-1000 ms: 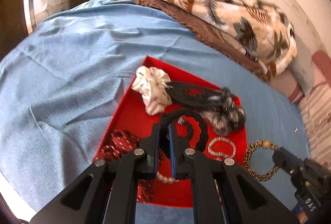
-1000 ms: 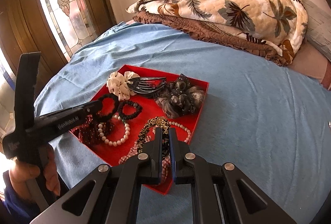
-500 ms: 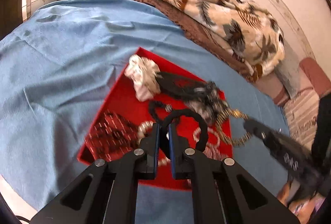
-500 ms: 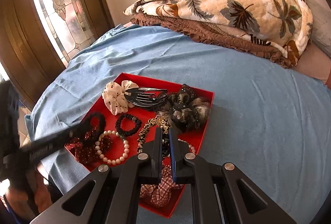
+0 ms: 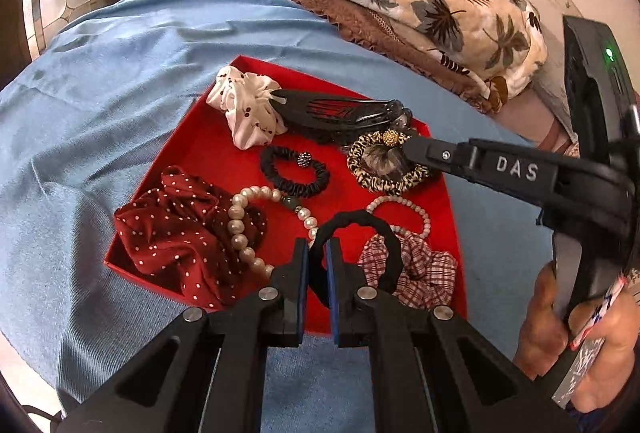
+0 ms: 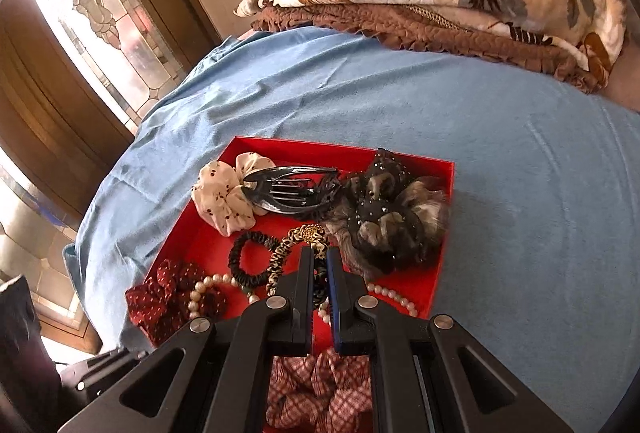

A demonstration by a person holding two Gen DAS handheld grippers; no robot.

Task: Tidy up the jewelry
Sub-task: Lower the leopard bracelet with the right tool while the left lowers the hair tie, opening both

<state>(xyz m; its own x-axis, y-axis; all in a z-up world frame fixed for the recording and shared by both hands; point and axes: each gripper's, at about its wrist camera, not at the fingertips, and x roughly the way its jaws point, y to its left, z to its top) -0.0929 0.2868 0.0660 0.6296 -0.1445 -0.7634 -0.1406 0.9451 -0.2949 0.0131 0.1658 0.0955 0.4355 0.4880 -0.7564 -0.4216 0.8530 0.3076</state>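
Note:
A red tray (image 5: 192, 157) on the blue bedspread holds scrunchies, pearl bracelets, a black hair claw (image 5: 336, 111) and a small black beaded tie (image 5: 294, 171). My left gripper (image 5: 317, 249) is shut on a plain black hair tie (image 5: 360, 223) and holds it over the tray's near edge. My right gripper (image 6: 319, 257) is shut on a leopard-print hair tie (image 6: 294, 245) with a gold bead, over the tray's middle. That tie (image 5: 384, 169) and the right gripper's fingers (image 5: 480, 165) also show in the left wrist view.
A folded leaf-print blanket (image 5: 420, 1) on a brown quilt lies behind the tray. A stained-glass door (image 6: 96, 17) stands at the left. The blue bedspread (image 6: 520, 193) spreads around the tray. A red dotted scrunchie (image 5: 176, 229) and plaid scrunchie (image 5: 420, 265) fill the tray's near corners.
My right gripper carried the leopard-print tie from the bedspread beside the tray in over the tray. My left gripper kept the black tie and tilted down over the tray.

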